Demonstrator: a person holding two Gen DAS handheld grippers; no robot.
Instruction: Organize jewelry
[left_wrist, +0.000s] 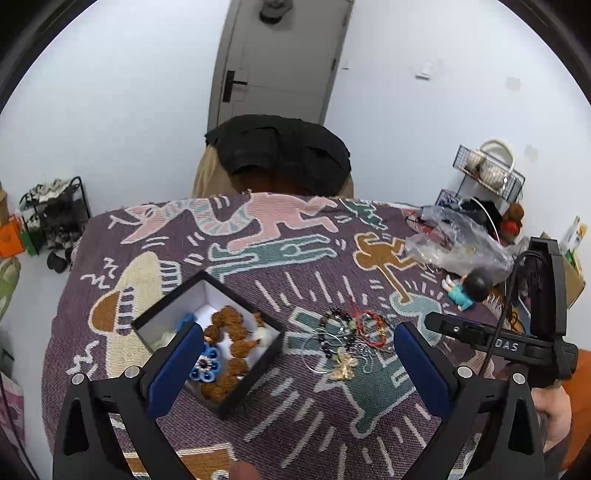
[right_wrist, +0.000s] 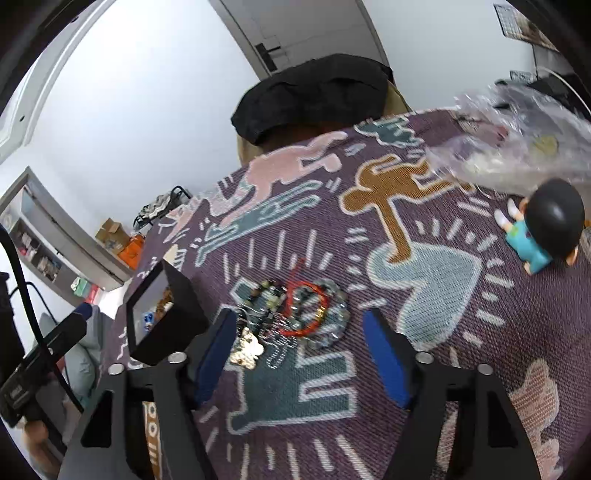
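Note:
A black box with a white lining (left_wrist: 255, 373) stands open on the patterned cloth and holds brown bead strings (left_wrist: 232, 332), a white bead and a blue flower piece (left_wrist: 205, 363). A heap of jewelry (left_wrist: 347, 341) lies right of it: dark bead bracelets, a red cord bracelet (left_wrist: 373, 326), thin wire hoops and a gold bow (left_wrist: 343, 365). My left gripper (left_wrist: 299, 363) is open above box and heap. My right gripper (right_wrist: 299, 354) is open just short of the same heap (right_wrist: 295, 314), with the box (right_wrist: 173, 314) to its left. The right gripper also shows in the left wrist view (left_wrist: 491, 338).
A doll with a black head and teal clothes (right_wrist: 539, 229) lies at the right of the cloth. A crumpled clear plastic bag (right_wrist: 517, 144) lies behind it. A chair with black cloth on it (left_wrist: 277, 155) stands at the table's far edge. Wire racks stand at the walls.

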